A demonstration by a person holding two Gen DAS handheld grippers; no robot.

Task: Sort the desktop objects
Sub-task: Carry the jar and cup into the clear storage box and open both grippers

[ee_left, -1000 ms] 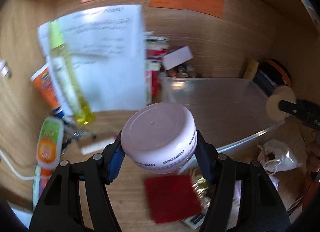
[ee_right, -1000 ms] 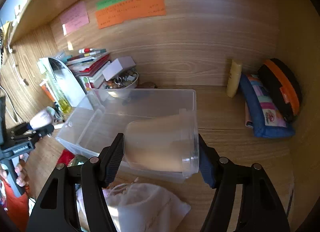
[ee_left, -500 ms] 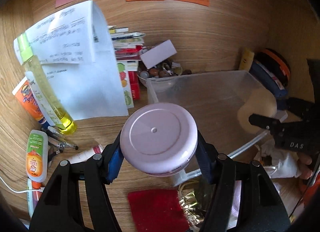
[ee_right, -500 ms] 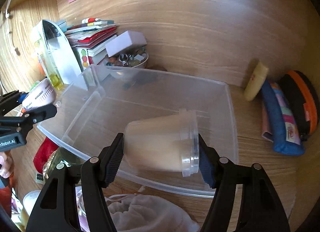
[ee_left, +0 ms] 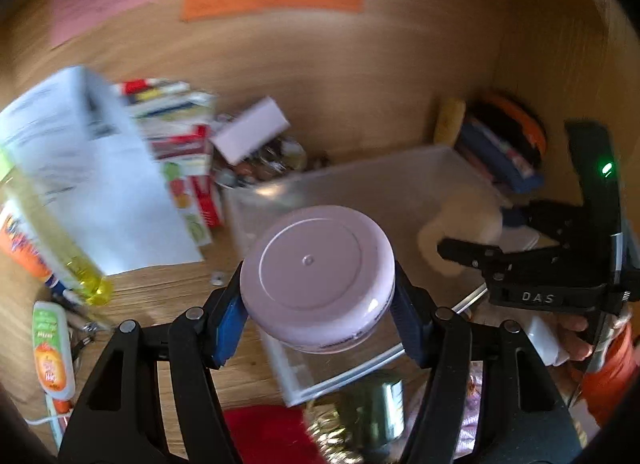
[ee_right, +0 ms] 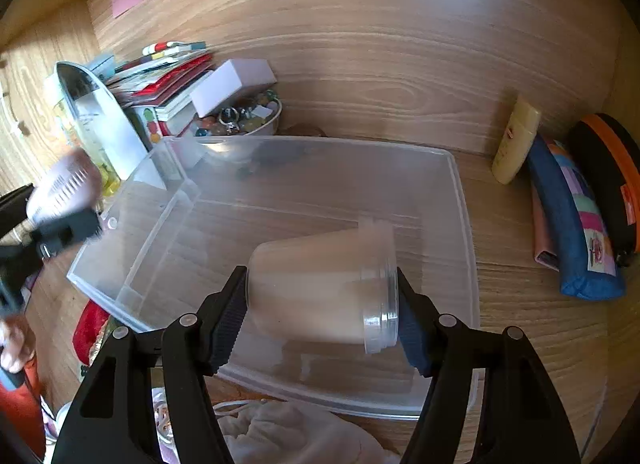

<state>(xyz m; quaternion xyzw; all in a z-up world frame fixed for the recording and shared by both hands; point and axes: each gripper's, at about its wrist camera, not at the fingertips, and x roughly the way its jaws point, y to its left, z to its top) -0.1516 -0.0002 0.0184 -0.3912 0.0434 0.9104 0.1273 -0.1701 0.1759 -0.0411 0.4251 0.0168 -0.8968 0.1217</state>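
Right wrist view, grip: right gripper (ee_right: 320, 300) clamps a translucent tub (ee_right: 320, 288), lying sideways, over the clear bin (ee_right: 466, 224).
Left wrist view, grip: left gripper (ee_left: 318, 300) clamps a lilac-lidded jar (ee_left: 318, 276) above the bin's near corner.
Progress: bin looks empty; neither item released, so sorting seems barely begun.
Left to sort: red cloth (ee_left: 264, 434), cloth bag (ee_right: 296, 434), tubes by the papers.
Unclear: motion blur smears the left wrist view; tub's contents unreadable; far bowl (ee_right: 244, 120) trinkets indistinct.
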